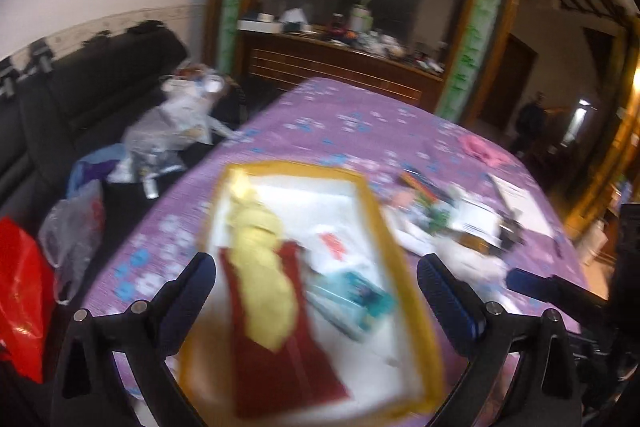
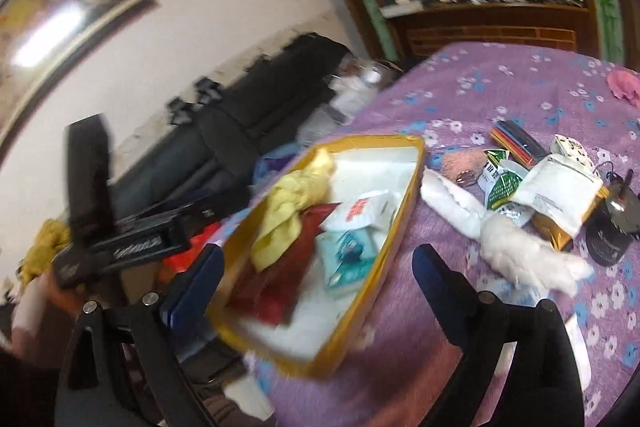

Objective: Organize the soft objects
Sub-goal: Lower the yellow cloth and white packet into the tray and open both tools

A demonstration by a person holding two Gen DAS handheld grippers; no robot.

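Hovering both tools over the purple floral-cloth surface (image 1: 360,115), I have the left gripper (image 1: 316,283) spread wide with nothing between its blue pads, poised above the yellow-rimmed white tray (image 1: 394,239). The right gripper (image 2: 320,263) is likewise released and empty, hanging near the tray's (image 2: 400,211) right edge.

By my reading the sorting is partly done. Inside the tray lie a knotted yellow cloth (image 1: 262,267) on top of a dark red fabric piece (image 1: 280,359), and beside them a small teal packet (image 1: 352,301) and a white packet with red print (image 1: 334,247). In the right view the same yellow cloth (image 2: 288,215) and red fabric (image 2: 280,287) sit towards the tray's left side.

What is left appears to be outside the tray: a fluffy white plush item (image 2: 516,247) lies just beside the tray's right rim among green-and-white paper sachets (image 2: 504,183), a pale pink puff (image 2: 464,159) rests near them, and a pink soft thing (image 2: 624,85) sits well apart at the far edge. I judge the white plush the nearest candidate for the right tool. Motion blur hides finer detail.
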